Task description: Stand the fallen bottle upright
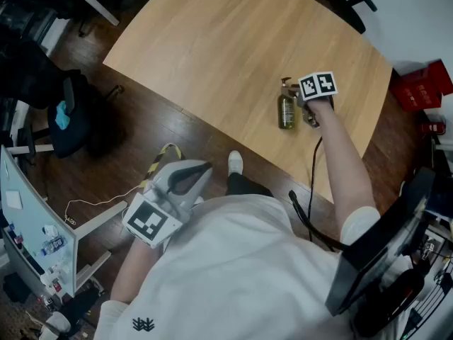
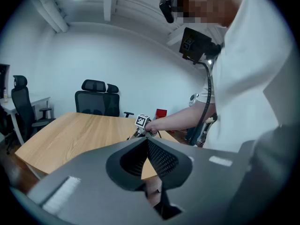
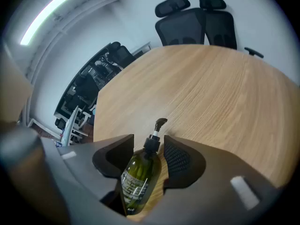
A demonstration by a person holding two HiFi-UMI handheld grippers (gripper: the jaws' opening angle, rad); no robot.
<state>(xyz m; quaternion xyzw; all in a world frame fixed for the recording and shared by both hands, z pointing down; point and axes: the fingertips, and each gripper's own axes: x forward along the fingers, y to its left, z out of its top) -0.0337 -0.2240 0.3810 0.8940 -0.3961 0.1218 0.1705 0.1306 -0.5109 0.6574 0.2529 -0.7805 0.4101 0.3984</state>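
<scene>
1. A translucent olive-green pump bottle [image 3: 139, 175] with a black pump head and a pale label lies on the pale wooden table [image 1: 212, 48]. It is close to the table's right near edge, and its pump end points to the far side.
2. The right gripper [image 3: 149, 143] reaches steeply down over the bottle. Its jaws stand moderately apart, with the bottle lengthwise between them.
3. A strip of wood shows between the bottle and the right pad, so the grip is not closed. Whether the left pad touches the bottle I cannot tell.
4. In the head view the person's bare forearm [image 1: 343, 161] stretches over the table's near edge to that gripper, just right of the bottle.
5. The left gripper [image 2: 147, 142] is held near the person's body, off the table and over the dark wooden floor [image 1: 163, 129]. Its jaws meet tip to tip with nothing between them.
6. Two black office chairs [image 3: 197, 20] stand at the table's far side.
7. A red box [image 1: 423, 85] sits beyond the table's right edge.
</scene>
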